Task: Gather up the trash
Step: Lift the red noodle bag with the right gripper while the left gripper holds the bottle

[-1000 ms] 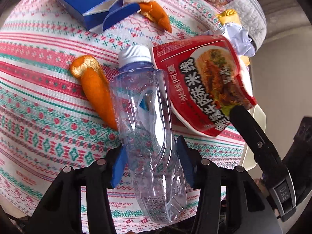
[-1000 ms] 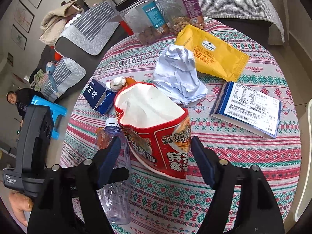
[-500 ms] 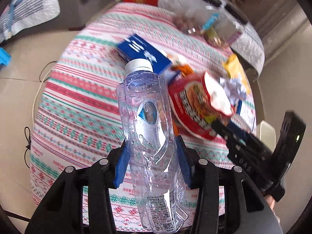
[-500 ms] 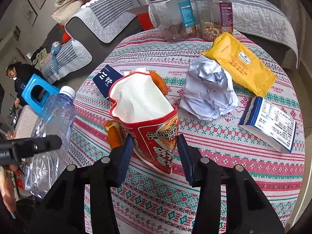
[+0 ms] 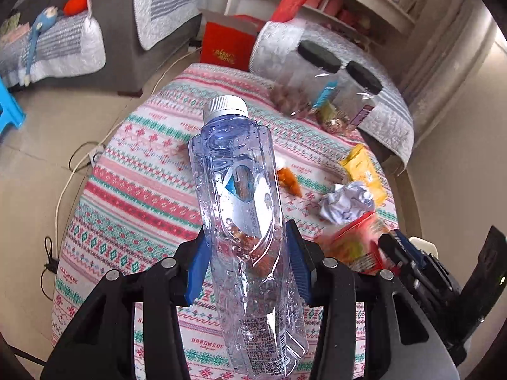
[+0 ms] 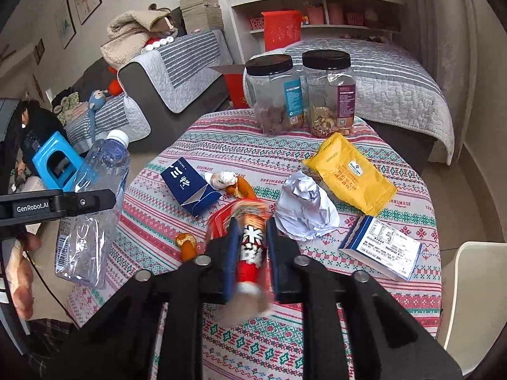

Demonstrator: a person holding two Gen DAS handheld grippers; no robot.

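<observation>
Right gripper [image 6: 252, 247]: jaws just closed, pinching the red wrapper [image 6: 250, 250] flat, blurred.
Left gripper [image 6: 92, 201]: gripping clear bottle [image 6: 92, 209], left of table [image 6: 317, 342].
Tabletop: crumpled paper [image 6: 304, 210], yellow bag [image 6: 348, 174], blue carton [image 6: 190, 186], orange peel [image 6: 187, 245], two jars [image 6: 301, 91].

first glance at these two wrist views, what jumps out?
The crumpled clear plastic bottle fills the middle of the left wrist view, clamped in the left gripper above the striped tablecloth. In the right view, the right gripper pinches the flattened red noodle packet, with a ball of crumpled white paper just right of it.
</observation>
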